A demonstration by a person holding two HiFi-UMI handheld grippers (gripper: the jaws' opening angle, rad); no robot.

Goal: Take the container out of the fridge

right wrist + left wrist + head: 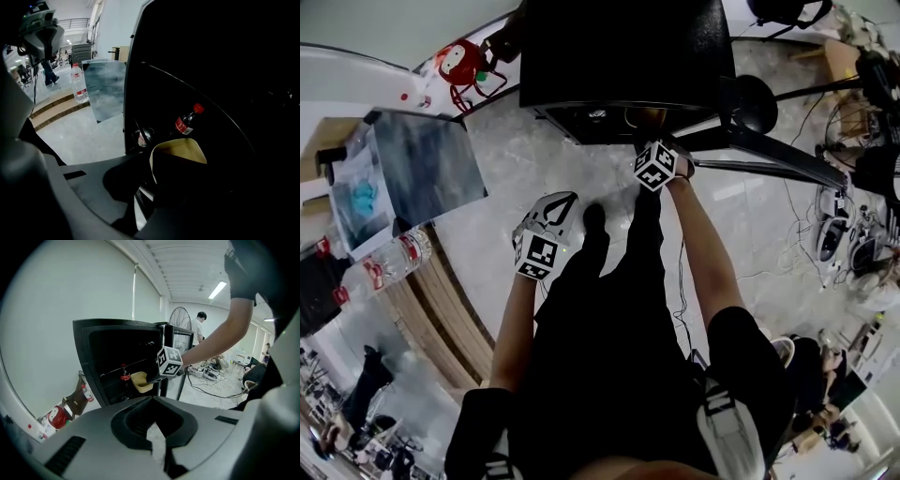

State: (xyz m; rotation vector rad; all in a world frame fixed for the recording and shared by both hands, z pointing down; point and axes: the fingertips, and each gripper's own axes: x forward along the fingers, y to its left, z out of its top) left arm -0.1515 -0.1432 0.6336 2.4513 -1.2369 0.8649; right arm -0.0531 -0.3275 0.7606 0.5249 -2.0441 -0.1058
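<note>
A pale yellow container (pixel 183 151) sits at the open front of the black fridge (pixel 619 47), and my right gripper (pixel 161 176) is shut on its near rim. From the left gripper view the container (pixel 141 381) hangs at the fridge's (pixel 93 348) shelf edge, beside a cola bottle (pixel 124 376), with the right gripper's marker cube (pixel 168 362) just behind it. In the head view my right gripper (pixel 649 141) reaches into the fridge mouth. My left gripper (pixel 570 197) hangs lower and to the left over the floor; its jaws (pixel 152 399) are shut on nothing.
The fridge door (pixel 427 164) stands swung open to the left. A cola bottle (pixel 187 122) and a can (pixel 145 137) stay inside. Water bottles (pixel 394 261) stand on wooden steps at left. A red bag (pixel 464 64) lies by the wall; cables (pixel 834 216) and a black stand (pixel 759 150) are at right.
</note>
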